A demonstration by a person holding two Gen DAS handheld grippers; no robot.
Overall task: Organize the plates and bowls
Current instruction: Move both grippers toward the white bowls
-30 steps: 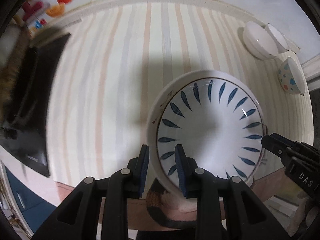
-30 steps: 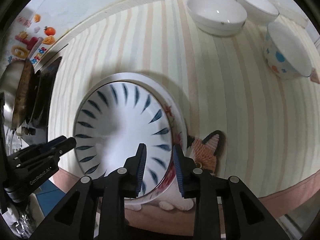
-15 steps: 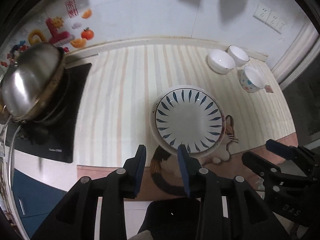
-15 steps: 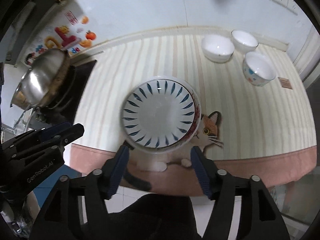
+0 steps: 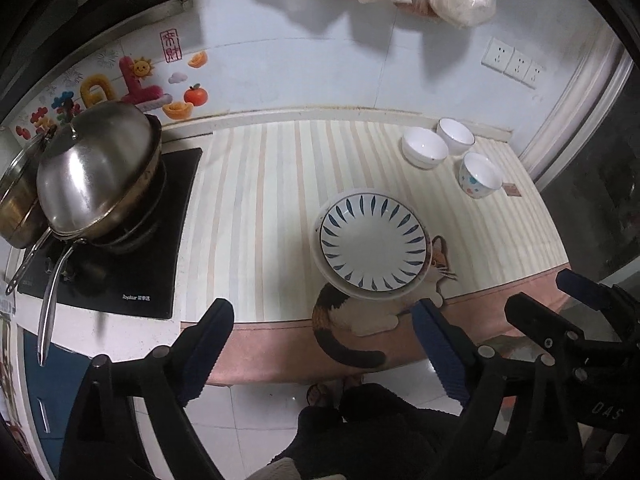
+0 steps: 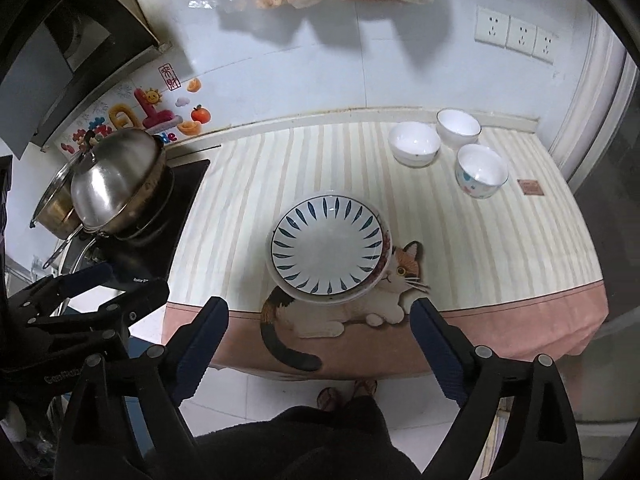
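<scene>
Both of your grippers hang above the near edge of the table, tilted steeply down, and both are spreading their jaws with nothing between them. Your left gripper [image 5: 324, 344] shows blue ribbed pads over the pink hem of the cloth; your right gripper [image 6: 320, 344] frames the same edge, and neither touches the plate.

That plate [image 6: 328, 245] is round glazed white ceramic with a ring of dark blue leaf strokes. It rests inside a wider pale dish [image 6: 280, 276], whose rim shows around it, in the middle of the table. At the back right corner stand three small bowls close together: two plain white bowls [image 6: 414, 145] and a spotted bowl [image 6: 481, 169] just in front of them. A striped cloth [image 6: 248, 200] with a printed cat [image 6: 404, 272] covers the table.

Your left view shows the black cooktop [image 5: 132, 264] with its lettering and the steel pan lid [image 5: 94, 172] in full. Your right view shows the three wall sockets [image 6: 516, 34] more squarely, and your dark sleeve low in the frame.
</scene>
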